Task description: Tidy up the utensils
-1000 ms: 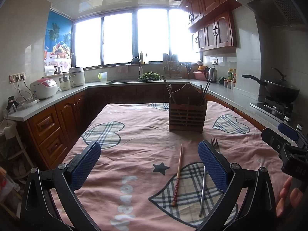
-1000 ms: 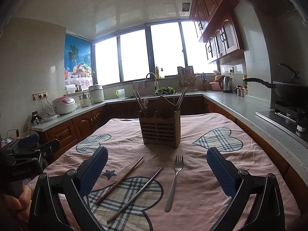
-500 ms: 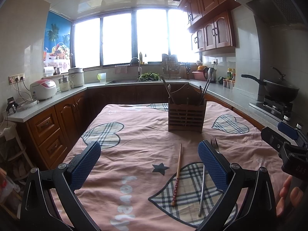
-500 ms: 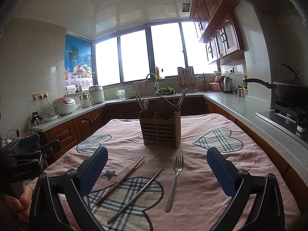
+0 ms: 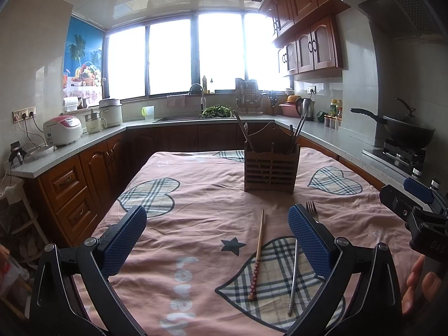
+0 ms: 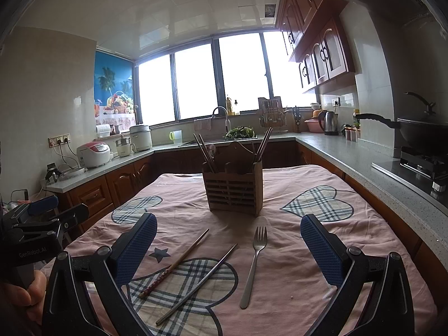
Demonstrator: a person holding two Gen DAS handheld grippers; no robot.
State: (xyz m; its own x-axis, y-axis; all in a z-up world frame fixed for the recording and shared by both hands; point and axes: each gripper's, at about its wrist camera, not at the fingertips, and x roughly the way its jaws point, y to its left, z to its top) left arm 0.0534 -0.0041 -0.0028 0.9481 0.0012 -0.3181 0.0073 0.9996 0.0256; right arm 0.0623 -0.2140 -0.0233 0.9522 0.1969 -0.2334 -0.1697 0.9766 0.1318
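On the left, the left tool (image 5: 217, 231) hangs above the table (image 6: 364, 240) with its two blue pads wide apart. It holds nothing.

Next comes a wooden chopstick (image 6: 174, 263) with a red, dotted end. It lies flat on the pink cloth (image 6: 308, 280), partly over a checked heart. Just beside it lies a metal chopstick (image 6: 196, 281), pointing nearly the same way. The two do not touch. A bit further right lies a fork (image 6: 254, 263), flat, with its prongs pointing to the far side.

Behind these three stands a wooden holder (image 6: 233, 189), upright, in the middle of the table. Some chopsticks already stick up from its left and right ends.

On the right, the right tool (image 6: 228, 247) also hangs above the table. Its pads are spread wide and hold nothing. The fork and the metal chopstick lie between its pads in its own view.

So some things are in the holder and three lie loose in front of it. The loose ones likely belong in the holder too.

To pick one up well, come down straight over its middle, with one pad on each side. Thin, flat things can slip or roll on soft cloth, so squeeze slowly. Take just one at a time. The metal chopstick looks slippery. Lift it, tip it upright, and drop it gently into a slot so the holder does not fall over.
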